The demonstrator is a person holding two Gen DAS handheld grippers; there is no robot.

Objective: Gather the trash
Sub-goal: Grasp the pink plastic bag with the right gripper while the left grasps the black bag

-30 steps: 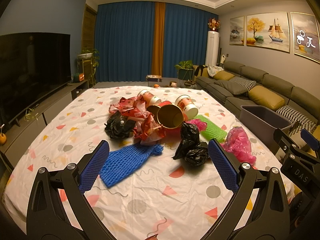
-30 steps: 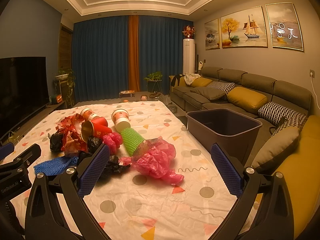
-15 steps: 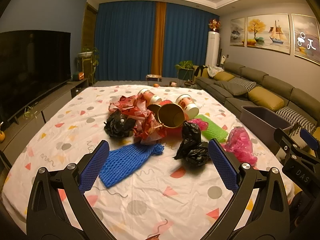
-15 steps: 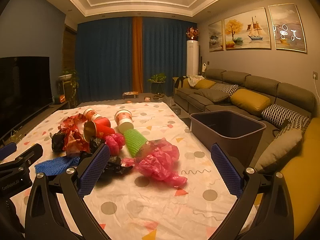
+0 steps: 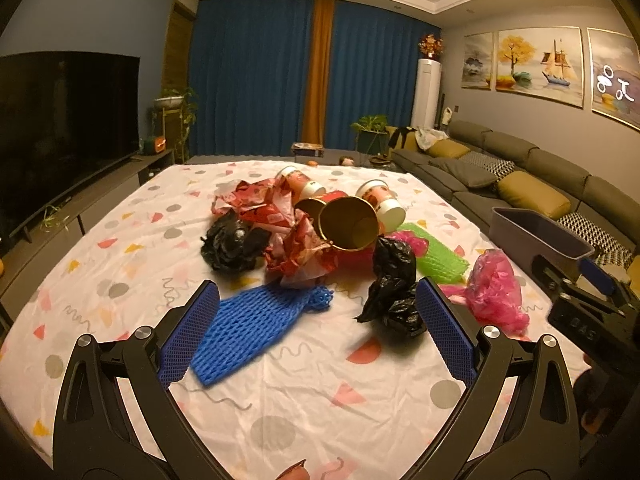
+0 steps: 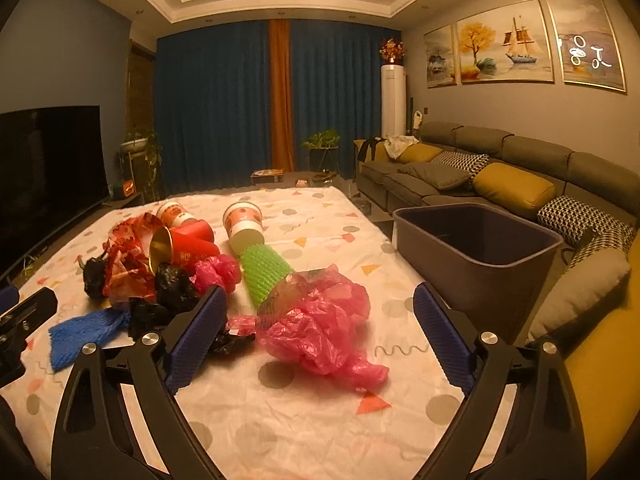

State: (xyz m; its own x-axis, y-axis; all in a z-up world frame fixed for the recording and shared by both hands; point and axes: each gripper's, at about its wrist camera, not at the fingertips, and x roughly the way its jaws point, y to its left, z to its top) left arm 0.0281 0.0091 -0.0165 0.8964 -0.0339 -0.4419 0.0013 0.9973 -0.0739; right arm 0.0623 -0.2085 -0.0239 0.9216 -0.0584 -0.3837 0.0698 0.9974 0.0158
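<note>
Trash lies heaped on a patterned tablecloth (image 5: 132, 248). In the left wrist view my left gripper (image 5: 316, 332) stands open over a blue foam net (image 5: 256, 320), with a crumpled black bag (image 5: 394, 288) by its right finger. Behind them are red wrappers (image 5: 296, 248), another black bag (image 5: 230, 244), paper cups (image 5: 348, 222) and a green foam net (image 5: 438, 258). My right gripper (image 6: 318, 336) has its jaws closing around a crumpled pink plastic bag (image 6: 320, 328), pads apart from it. The same pink bag (image 5: 496, 292) shows at the right of the left view.
A dark grey bin (image 6: 480, 252) stands off the table's right edge, in front of a grey sofa (image 6: 500, 172) with yellow cushions. A television (image 5: 60, 128) on a low cabinet runs along the left. Blue curtains (image 5: 260, 76) close the far wall.
Both grippers have come forward and lower toward the heap. The blue net now sits between the left fingers and the pink bag between the right fingers, which stand slightly narrower.
</note>
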